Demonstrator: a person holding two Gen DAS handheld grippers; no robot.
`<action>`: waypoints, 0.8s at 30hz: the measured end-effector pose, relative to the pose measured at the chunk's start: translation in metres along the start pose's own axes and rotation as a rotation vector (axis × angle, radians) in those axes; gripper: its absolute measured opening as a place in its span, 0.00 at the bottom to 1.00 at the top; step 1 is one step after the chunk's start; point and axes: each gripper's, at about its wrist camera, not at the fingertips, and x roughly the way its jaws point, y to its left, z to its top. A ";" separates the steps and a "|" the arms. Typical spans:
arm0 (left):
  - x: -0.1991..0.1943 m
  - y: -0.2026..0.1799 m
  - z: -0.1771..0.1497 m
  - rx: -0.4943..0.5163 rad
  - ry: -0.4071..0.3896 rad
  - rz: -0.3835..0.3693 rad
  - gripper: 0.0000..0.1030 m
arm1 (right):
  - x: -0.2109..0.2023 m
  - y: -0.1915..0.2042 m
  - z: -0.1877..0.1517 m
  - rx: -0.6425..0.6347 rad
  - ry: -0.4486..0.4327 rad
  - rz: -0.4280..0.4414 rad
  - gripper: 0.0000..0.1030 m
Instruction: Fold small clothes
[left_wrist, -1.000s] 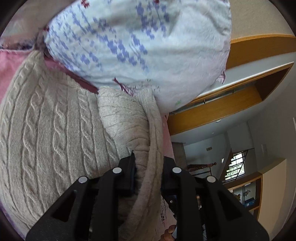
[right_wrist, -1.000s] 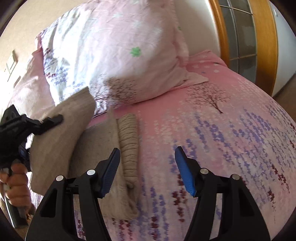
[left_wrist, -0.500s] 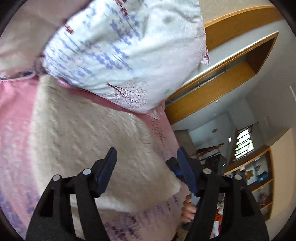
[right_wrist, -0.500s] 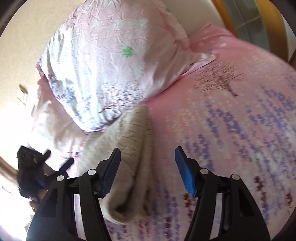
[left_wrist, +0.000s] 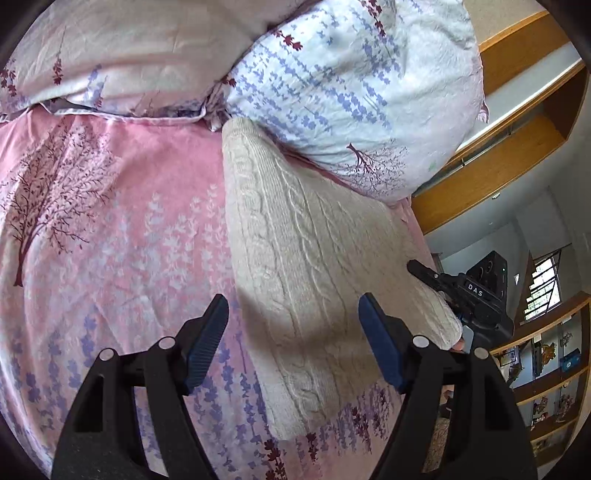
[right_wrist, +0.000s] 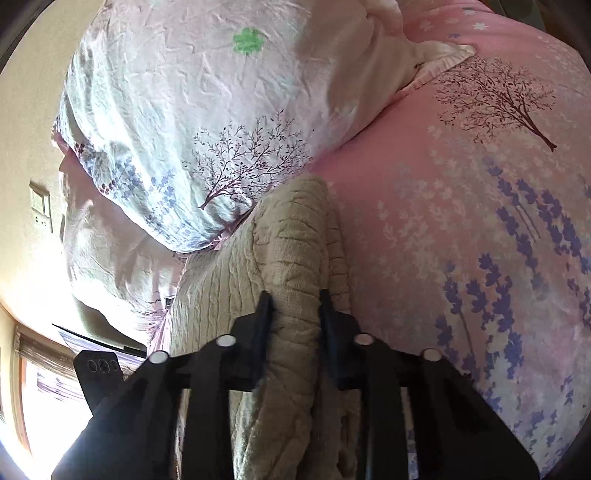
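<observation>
A beige cable-knit sweater (left_wrist: 303, 258) lies folded on the pink flowered bed sheet (left_wrist: 110, 229), its far end against a pillow. In the left wrist view my left gripper (left_wrist: 291, 314) hovers over the sweater's near part, jaws still opening, its pads off the cloth. My right gripper (left_wrist: 461, 291) shows at the sweater's right edge. In the right wrist view the right gripper (right_wrist: 294, 299) is closing on a thick folded edge of the sweater (right_wrist: 284, 236), and the knit fills the gap between the fingers.
Two flowered pillows (left_wrist: 351, 92) (left_wrist: 129, 55) lie at the head of the bed. A wooden frame (left_wrist: 498, 177) and shelves (left_wrist: 546, 369) stand beyond the right bed edge. In the right wrist view a wall switch (right_wrist: 40, 206) and a window (right_wrist: 44, 398) are at the left.
My left gripper let go of the sweater fold, opened and drew back; the sweater now lies flat. My right gripper moved onto the sweater's edge and closed from wide open.
</observation>
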 end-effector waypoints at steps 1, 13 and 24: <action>0.003 -0.001 -0.002 0.005 0.008 -0.012 0.67 | -0.004 0.005 -0.001 -0.031 -0.025 -0.008 0.19; -0.014 -0.009 -0.024 0.160 -0.009 -0.005 0.71 | -0.022 -0.022 -0.006 0.031 -0.053 -0.028 0.31; -0.041 -0.045 -0.099 0.530 -0.079 0.217 0.70 | -0.073 -0.039 -0.045 0.075 -0.059 0.089 0.53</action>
